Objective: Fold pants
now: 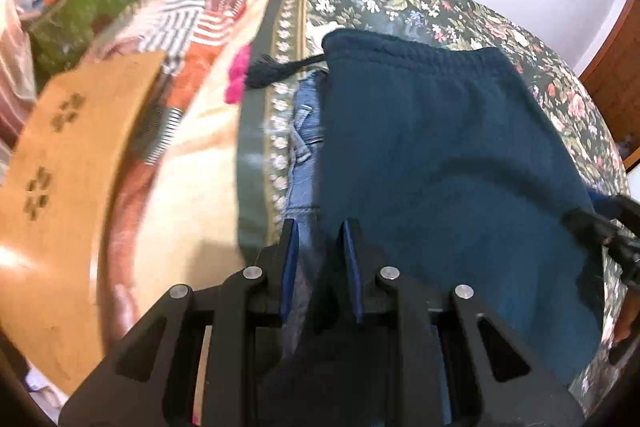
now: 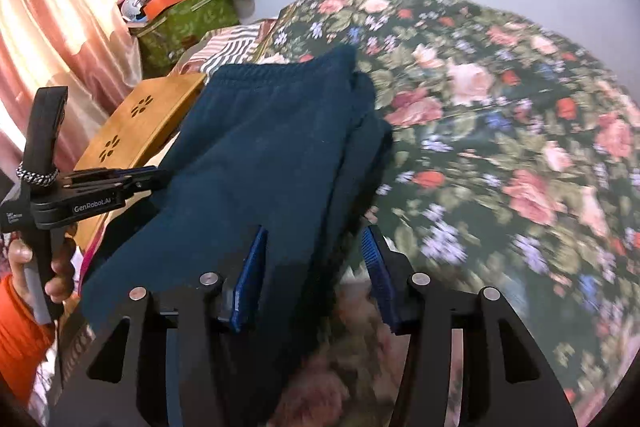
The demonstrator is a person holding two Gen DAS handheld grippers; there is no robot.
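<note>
The pants (image 1: 440, 155) are dark teal fleece sweatpants, folded over on themselves into a thick layered pad, lying on the bed's dark floral bedspread (image 2: 500, 115). Their gathered elastic waistband (image 1: 404, 53) sits at the far end of the pad, and a frayed black drawstring (image 1: 276, 71) trails out from the waistband's left corner across the bedspread's flowered border. A strip of light blue denim (image 1: 304, 147) shows just beside the pants' left edge, partly under them. In the right wrist view the pants' right edge shows several stacked layers.

The left tongs (image 1: 320, 247) stand close together over the near left edge of the pants, a narrow gap between the blue pads; whether they pinch cloth cannot be told. The right tongs (image 2: 316, 255) stand apart, straddling the near right edge of the pants, the left pad (image 2: 250, 267) against the cloth and the right pad clear of it. A hand (image 2: 40, 267) with an orange sleeve grips the left handle, left of the pants
</note>
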